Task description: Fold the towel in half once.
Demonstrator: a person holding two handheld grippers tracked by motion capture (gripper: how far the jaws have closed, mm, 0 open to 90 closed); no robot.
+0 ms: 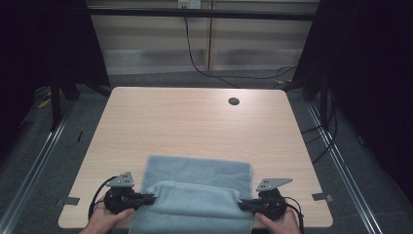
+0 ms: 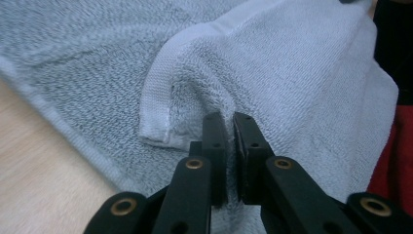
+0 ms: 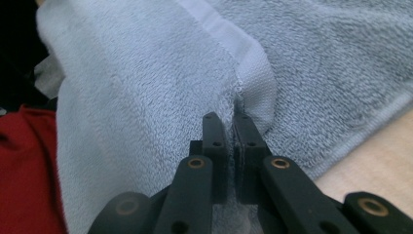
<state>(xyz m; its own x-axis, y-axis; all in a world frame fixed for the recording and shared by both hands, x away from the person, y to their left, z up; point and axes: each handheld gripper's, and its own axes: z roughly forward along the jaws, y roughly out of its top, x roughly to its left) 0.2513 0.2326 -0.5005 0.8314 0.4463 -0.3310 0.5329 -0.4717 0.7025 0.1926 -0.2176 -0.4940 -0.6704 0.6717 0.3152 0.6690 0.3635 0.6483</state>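
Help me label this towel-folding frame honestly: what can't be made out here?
- Towel: its near edge is cut off by the bottom of the high view.
- Left claw, right claw: the pinched cloth between the jaws is hidden by the jaws, so the layer count is unclear.
- Tabletop under the towel: covered.
- Red cloth, right gripper view: blurred and cut off by the frame edge.

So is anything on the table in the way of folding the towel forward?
Nothing visible: both grippers, left and right, pinch the light blue terry towel, and the pale wooden table beyond lies bare.
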